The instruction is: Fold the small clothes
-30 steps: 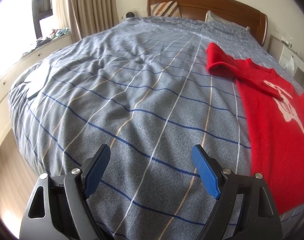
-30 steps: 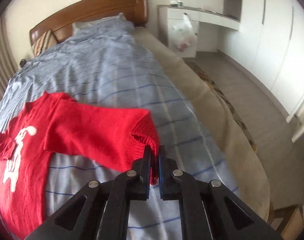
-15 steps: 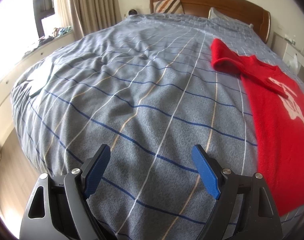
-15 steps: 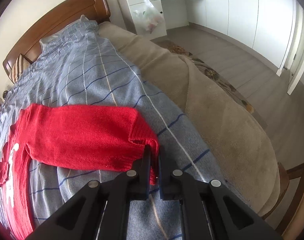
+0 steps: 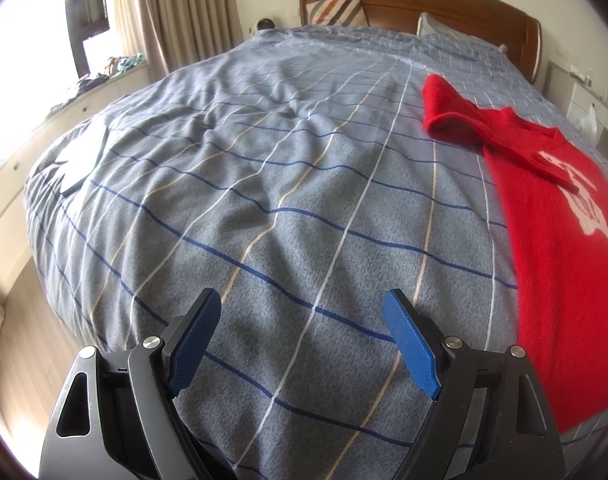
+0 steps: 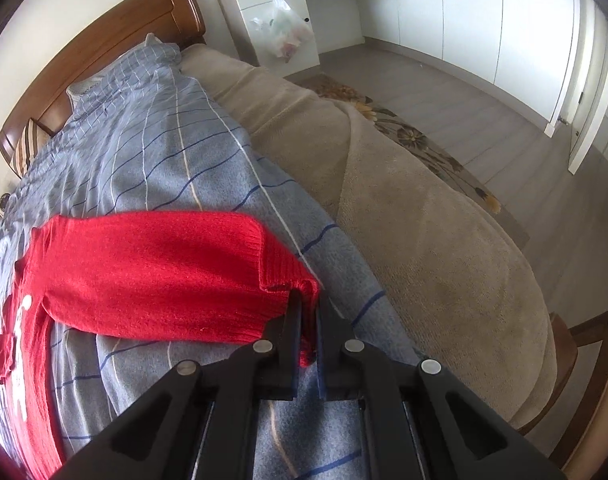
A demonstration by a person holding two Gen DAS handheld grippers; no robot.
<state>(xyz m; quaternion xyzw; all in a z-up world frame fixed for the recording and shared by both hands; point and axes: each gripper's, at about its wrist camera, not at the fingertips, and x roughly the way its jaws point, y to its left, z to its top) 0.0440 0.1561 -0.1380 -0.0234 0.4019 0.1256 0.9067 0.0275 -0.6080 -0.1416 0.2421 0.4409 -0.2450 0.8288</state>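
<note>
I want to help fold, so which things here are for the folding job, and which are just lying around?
For the job:
- red sweater, spread on the bed
- right tool, shut on the sweater's sleeve cuff
- left tool, open, holding nothing

Just lying around:
- striped pillow
- plastic bag hanging on the white cabinet
- flat grey thing at the bed's edge

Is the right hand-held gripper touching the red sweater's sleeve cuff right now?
Touching. The right wrist view shows the right hand-held gripper shut on the ribbed sleeve cuff of the red sweater, red knit pinched between its jaws.
</note>
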